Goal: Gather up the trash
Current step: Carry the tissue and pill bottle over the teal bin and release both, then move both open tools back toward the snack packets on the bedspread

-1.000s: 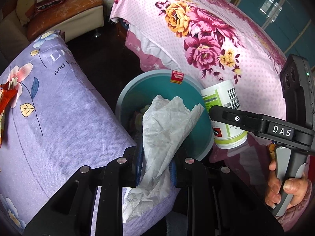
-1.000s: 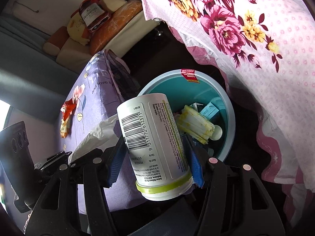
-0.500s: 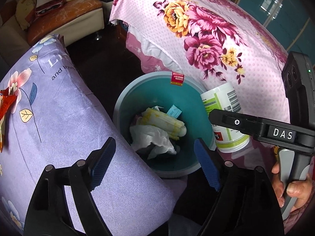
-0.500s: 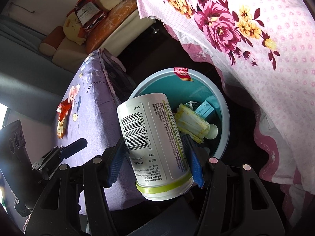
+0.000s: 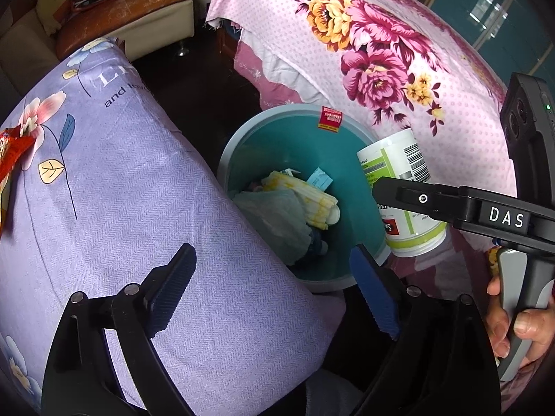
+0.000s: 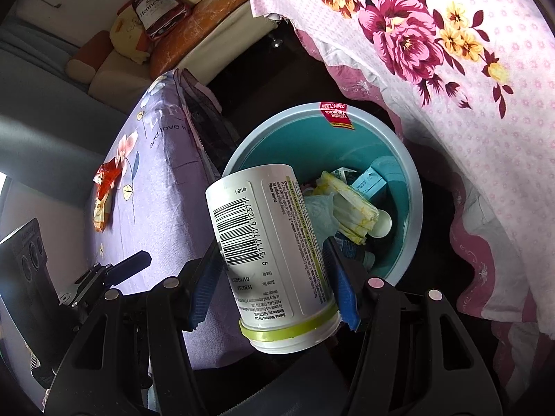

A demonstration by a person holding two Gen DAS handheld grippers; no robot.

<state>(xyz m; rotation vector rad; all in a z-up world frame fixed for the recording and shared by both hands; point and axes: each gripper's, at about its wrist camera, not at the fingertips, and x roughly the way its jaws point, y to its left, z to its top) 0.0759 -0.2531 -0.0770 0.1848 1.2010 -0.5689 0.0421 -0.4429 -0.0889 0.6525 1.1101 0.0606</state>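
A teal bin (image 5: 277, 118) with a grey rim stands on the dark floor between two beds; it also shows in the right wrist view (image 6: 412, 187). Inside lie a crumpled tissue (image 5: 277, 215), a yellow-white wrapper (image 5: 312, 197) and small packets. My left gripper (image 5: 274, 291) is open and empty above the bin's near edge. My right gripper (image 6: 274, 270) is shut on a white supplement bottle (image 6: 267, 242) with a green lid, held upside down beside the bin's rim; the bottle also shows in the left wrist view (image 5: 399, 187).
A purple floral bed cover (image 5: 104, 190) lies left of the bin, with a red snack wrapper (image 6: 104, 194) on it. A pink floral cover (image 5: 381, 52) drapes to the right. A sofa (image 5: 121, 7) with cushions stands at the back.
My left gripper opened and dropped the crumpled tissue into the bin, then drew back slightly. My right gripper kept hold of the bottle and moved a little nearer the bin.
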